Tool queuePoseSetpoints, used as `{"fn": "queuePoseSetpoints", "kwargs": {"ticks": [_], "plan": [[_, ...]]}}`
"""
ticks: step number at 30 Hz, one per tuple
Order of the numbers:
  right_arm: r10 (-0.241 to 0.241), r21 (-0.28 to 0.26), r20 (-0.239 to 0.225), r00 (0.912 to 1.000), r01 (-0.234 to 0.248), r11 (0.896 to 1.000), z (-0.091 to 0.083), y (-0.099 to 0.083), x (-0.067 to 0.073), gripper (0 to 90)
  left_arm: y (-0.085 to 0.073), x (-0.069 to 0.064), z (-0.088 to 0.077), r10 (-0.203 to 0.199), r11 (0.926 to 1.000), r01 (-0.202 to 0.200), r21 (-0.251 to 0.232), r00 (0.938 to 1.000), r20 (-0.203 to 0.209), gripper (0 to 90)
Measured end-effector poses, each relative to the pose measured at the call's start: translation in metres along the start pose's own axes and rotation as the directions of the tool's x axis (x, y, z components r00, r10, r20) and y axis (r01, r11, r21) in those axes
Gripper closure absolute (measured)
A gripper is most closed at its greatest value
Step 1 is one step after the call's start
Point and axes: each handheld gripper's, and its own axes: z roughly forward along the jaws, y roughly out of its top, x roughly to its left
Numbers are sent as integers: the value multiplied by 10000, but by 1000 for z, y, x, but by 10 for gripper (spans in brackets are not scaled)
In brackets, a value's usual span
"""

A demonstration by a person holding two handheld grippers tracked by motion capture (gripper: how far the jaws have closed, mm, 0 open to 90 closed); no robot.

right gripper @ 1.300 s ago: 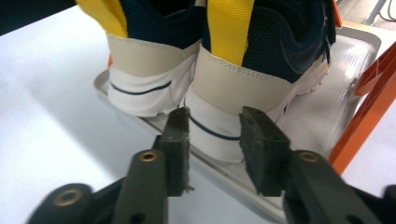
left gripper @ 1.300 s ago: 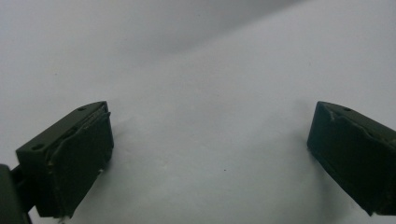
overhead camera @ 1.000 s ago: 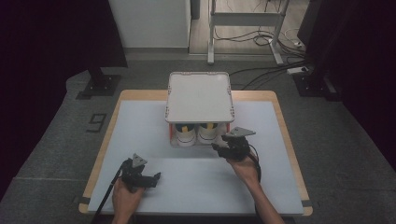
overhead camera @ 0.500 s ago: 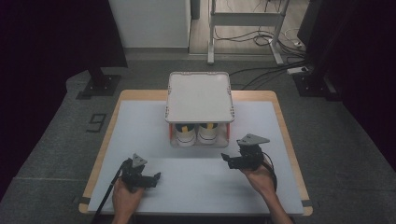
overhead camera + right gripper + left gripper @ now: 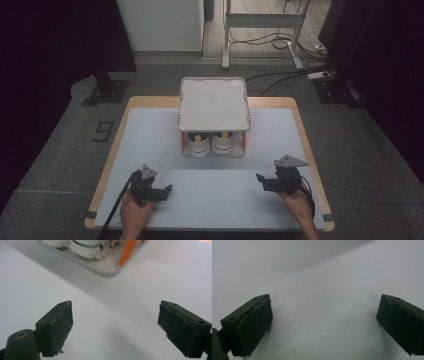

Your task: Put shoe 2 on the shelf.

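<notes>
Two white cups [image 5: 210, 142] are seated inside the lidded crate [image 5: 213, 104] mid-table — both grippers, left [image 5: 162, 191] and right [image 5: 262, 181], are spread empty; a release step is judged finished, and another reach is called for.

Grey carpet floor [image 5: 60, 150]; white cabinet [image 5: 160, 22]; metal stand [image 5: 260, 30]; cables [image 5: 280, 80]; dim surroundings.

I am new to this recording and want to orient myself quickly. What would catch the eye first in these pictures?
First, the grey lidded crate at the middle of the white table mat, with two white cups visible through its front and orange parts at its corners. Then the two black grippers nearer the person: the left gripper at the lower left and the right gripper at the lower right, both with jaws wide open and nothing between them.
</notes>
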Motion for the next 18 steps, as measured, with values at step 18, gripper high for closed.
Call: {"fn": "queuePoseSetpoints", "kwargs": {"ticks": [18], "plan": [[455,1010,452,9979,-499,9936,10,-43,-21,52,0,0,0,9,10000,-9,10,10000,-3,4]]}}
